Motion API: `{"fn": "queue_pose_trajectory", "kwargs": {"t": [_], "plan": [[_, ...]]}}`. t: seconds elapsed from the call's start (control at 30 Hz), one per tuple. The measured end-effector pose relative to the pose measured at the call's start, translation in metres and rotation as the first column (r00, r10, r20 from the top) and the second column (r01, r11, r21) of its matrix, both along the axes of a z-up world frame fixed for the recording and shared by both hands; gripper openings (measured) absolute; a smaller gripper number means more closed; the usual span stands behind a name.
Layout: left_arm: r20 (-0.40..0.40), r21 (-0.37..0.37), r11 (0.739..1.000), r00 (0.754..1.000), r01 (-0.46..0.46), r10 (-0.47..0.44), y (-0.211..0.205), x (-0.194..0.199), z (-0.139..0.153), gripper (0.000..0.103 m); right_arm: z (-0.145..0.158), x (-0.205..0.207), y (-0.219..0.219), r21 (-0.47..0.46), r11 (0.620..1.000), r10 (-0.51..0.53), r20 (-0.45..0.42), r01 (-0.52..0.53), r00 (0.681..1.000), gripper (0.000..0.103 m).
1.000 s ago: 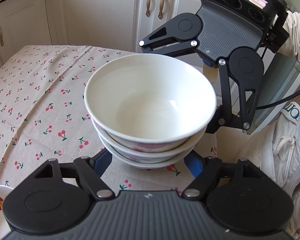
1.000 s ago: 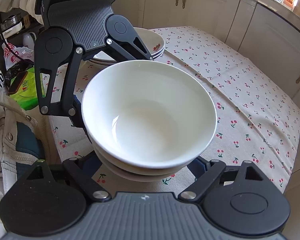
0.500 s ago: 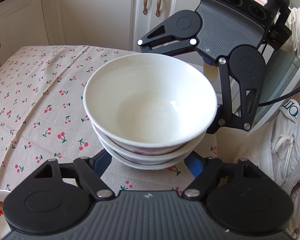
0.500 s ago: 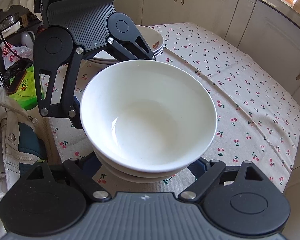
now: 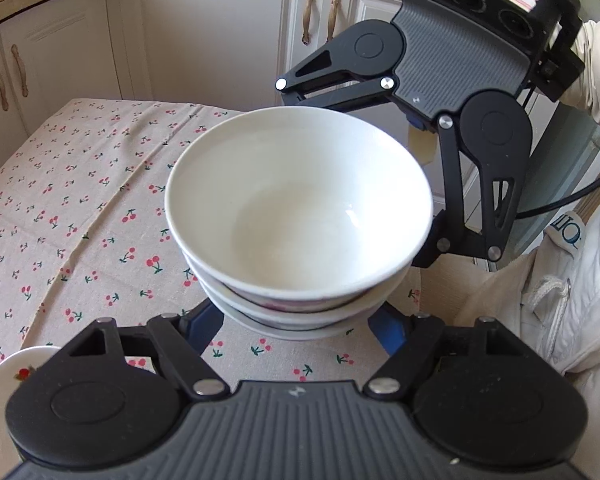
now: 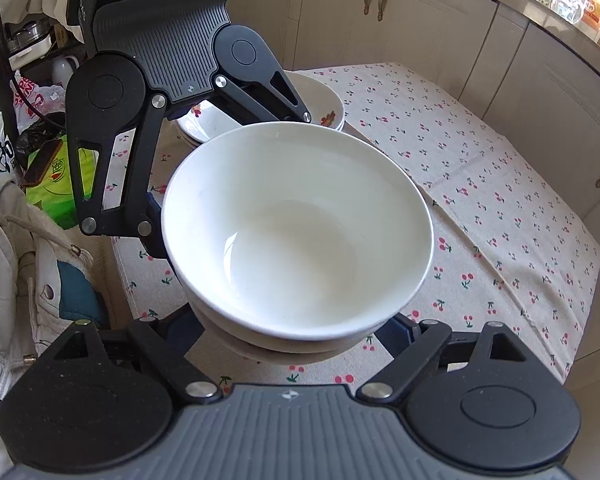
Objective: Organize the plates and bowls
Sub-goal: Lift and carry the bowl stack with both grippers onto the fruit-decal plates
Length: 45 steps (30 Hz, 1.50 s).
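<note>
A stack of three white bowls (image 5: 296, 216) fills the middle of both wrist views (image 6: 296, 236), held above the cherry-print tablecloth (image 5: 80, 208). My left gripper (image 5: 300, 320) has its blue-padded fingers spread around the bottom of the stack from one side. My right gripper (image 6: 296, 336) grips the stack the same way from the opposite side. Each gripper shows in the other's view, behind the bowls. The fingertips are hidden under the bowls.
A stack of white plates with a red flower print (image 6: 324, 108) sits on the table behind the left gripper; its edge shows at the lower left of the left wrist view (image 5: 16, 372). White cabinets (image 5: 204, 32) stand beyond the table. Bags and clutter (image 6: 44, 160) lie off the table edge.
The bowl stack and both grippers have risen and shifted slightly together; the table looks a little farther below. The hold on the stack is unchanged.
</note>
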<state>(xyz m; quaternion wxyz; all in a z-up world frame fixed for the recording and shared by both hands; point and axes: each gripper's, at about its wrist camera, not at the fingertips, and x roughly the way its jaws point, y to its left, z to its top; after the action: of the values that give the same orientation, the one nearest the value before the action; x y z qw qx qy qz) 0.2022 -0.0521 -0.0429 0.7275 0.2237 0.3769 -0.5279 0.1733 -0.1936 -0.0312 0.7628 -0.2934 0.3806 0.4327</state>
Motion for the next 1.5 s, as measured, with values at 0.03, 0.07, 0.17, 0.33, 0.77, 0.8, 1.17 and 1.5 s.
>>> {"fn": "queue_pose_trajectory", "kwargs": {"t": [0.03,0.07,0.17,0.33,0.77,0.8,1.17,1.5], "plan": [[0.005,-0.001,1.000,1.000,-0.011,0.011,0.005,-0.001,0.003,0.078,0.002,0.001,0.004,0.000,1.000,0.008,0.003,-0.008,1.000,0.093],[0.011,-0.001,1.000,1.000,-0.020,0.020,0.010,-0.003,0.005,0.078,0.004,0.001,0.009,-0.001,1.000,0.017,0.008,-0.017,1.000,0.093],[0.027,-0.003,0.999,0.998,-0.048,0.048,0.025,-0.006,0.012,0.078,0.009,0.004,0.024,-0.001,0.999,0.045,0.017,-0.045,0.999,0.093],[0.039,-0.008,0.995,0.994,-0.103,0.104,0.057,-0.010,0.020,0.078,0.016,0.010,0.055,-0.010,0.994,0.105,0.038,-0.104,0.994,0.093],[0.065,0.007,0.969,0.967,-0.249,0.248,0.130,-0.007,0.028,0.078,0.014,0.044,0.132,-0.017,0.969,0.246,0.055,-0.245,0.968,0.093],[0.068,0.010,0.966,0.964,-0.257,0.256,0.132,-0.006,0.029,0.078,0.012,0.047,0.137,-0.017,0.968,0.251,0.054,-0.250,0.967,0.093],[0.065,0.027,0.955,0.953,-0.297,0.295,0.157,0.010,0.018,0.078,-0.002,0.072,0.169,-0.034,0.961,0.275,0.037,-0.274,0.961,0.093],[0.050,0.042,0.953,0.953,-0.301,0.299,0.161,0.022,0.009,0.078,-0.013,0.083,0.177,-0.038,0.963,0.267,0.014,-0.266,0.964,0.093]]}}
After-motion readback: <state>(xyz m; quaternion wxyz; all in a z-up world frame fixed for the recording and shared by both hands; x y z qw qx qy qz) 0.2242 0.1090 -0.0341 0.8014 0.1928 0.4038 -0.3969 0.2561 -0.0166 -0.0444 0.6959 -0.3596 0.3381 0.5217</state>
